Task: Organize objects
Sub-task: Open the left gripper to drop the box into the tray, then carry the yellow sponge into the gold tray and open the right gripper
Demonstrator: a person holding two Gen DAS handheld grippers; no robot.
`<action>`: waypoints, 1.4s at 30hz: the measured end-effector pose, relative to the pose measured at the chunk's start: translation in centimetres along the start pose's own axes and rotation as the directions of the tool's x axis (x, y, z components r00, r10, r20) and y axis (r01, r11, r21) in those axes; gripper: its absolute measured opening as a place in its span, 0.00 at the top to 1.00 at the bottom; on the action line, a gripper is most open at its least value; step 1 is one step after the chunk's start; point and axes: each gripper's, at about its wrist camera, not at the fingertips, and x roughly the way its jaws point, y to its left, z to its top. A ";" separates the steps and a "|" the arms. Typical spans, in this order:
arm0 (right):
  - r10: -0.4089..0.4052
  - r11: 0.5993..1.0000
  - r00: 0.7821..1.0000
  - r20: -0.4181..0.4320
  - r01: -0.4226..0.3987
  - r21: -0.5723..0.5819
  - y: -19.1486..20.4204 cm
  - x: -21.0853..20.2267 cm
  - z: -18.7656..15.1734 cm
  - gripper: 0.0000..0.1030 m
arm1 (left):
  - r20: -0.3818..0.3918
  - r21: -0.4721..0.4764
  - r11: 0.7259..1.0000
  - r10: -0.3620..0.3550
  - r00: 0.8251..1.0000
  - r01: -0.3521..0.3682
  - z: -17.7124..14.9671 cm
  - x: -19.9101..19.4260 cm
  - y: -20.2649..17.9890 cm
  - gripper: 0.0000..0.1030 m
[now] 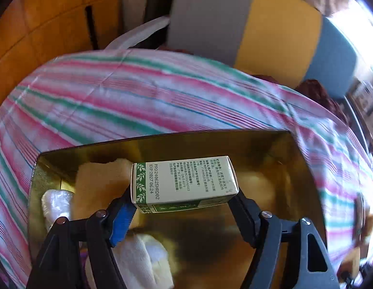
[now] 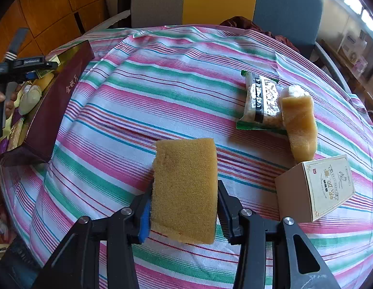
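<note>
- Right now my left gripper (image 1: 185, 198) is clamped across the ends of a small white-and-green carton (image 1: 184, 183), its printed side facing up — the pads press on both short ends.
- That carton hangs over the open gift box (image 1: 162, 142), whose inside is shiny gold; a tan sponge (image 1: 97, 180) and some white wrapped items (image 1: 135, 255) already lie in it.
- Seen from my right wrist, the gift box (image 2: 54, 106) has maroon outer walls and sits at the far left of the striped counter (image 2: 162, 91), with my left gripper (image 2: 34, 68) over it.
- My right gripper (image 2: 184, 207) is closed on a tan sponge block (image 2: 185, 187), squeezing its long sides, held above the cloth.
- Well to the right lie a green-edged snack packet (image 2: 258, 101) and another tan sponge (image 2: 299, 125), touching each other.
- Just beside them, nearer me, stands a beige carton (image 2: 316, 187) with gold lettering.
</note>
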 end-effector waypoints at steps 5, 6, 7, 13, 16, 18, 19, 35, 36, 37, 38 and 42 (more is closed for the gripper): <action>0.001 1.000 1.000 0.000 -0.001 0.004 0.1 0.1 0.0 0.55 | 0.029 -0.011 1.000 -0.013 0.999 0.013 -0.2 -0.7 0.6 0.22; 0.001 1.000 1.000 -0.001 -0.001 0.004 0.1 0.1 0.0 0.54 | 0.039 -0.006 1.000 -0.013 0.999 0.013 -0.1 -1.0 0.6 0.20; 0.000 1.000 1.000 -0.002 0.000 0.004 0.1 0.2 0.0 0.54 | 0.047 0.000 1.000 -0.016 0.999 0.016 -0.1 -1.2 0.7 0.19; 0.000 1.000 1.000 -0.003 0.000 0.007 0.0 0.3 -0.1 0.54 | 0.080 -0.012 0.999 -0.030 0.996 0.031 0.2 -3.7 1.5 0.19; -0.002 1.000 1.000 -0.004 0.002 0.002 0.0 0.3 -0.1 0.53 | 0.151 0.037 0.999 -0.003 0.988 -0.003 -0.9 -6.8 1.0 0.19; -0.008 1.000 1.000 -0.006 0.008 -0.006 0.1 0.4 -0.1 0.53 | 0.208 0.076 0.997 0.018 0.978 -0.034 -2.5 -9.2 0.5 0.19; -0.010 1.000 1.000 -0.006 0.010 -0.009 0.1 0.5 -0.1 0.53 | 0.227 0.091 0.995 0.020 0.974 -0.042 -3.6 -10.4 0.2 0.19; -0.024 0.999 1.000 0.006 0.024 0.035 0.1 0.1 -0.3 0.54 | 0.296 0.101 0.994 0.012 0.955 -0.044 -15.7 -18.0 0.4 0.19; -0.022 0.999 1.000 0.006 0.022 0.047 0.1 0.0 -0.3 0.54 | 0.296 0.096 0.994 0.014 0.955 -0.044 -16.0 -18.2 0.6 0.19; -0.013 0.998 1.000 0.008 0.012 0.063 0.2 -0.2 -0.2 0.54 | 0.295 0.092 0.995 0.014 0.955 -0.043 -16.3 -18.2 0.8 0.19; -0.007 0.997 1.000 0.012 0.006 0.074 0.3 -0.3 -0.2 0.54 | 0.290 0.091 0.995 0.013 0.957 -0.041 -16.4 -18.3 1.1 0.19; 0.024 0.996 0.999 0.044 -0.028 0.086 2.1 -1.5 0.5 0.54 | 0.280 0.087 0.996 0.010 0.960 -0.035 -17.2 -18.3 1.7 0.19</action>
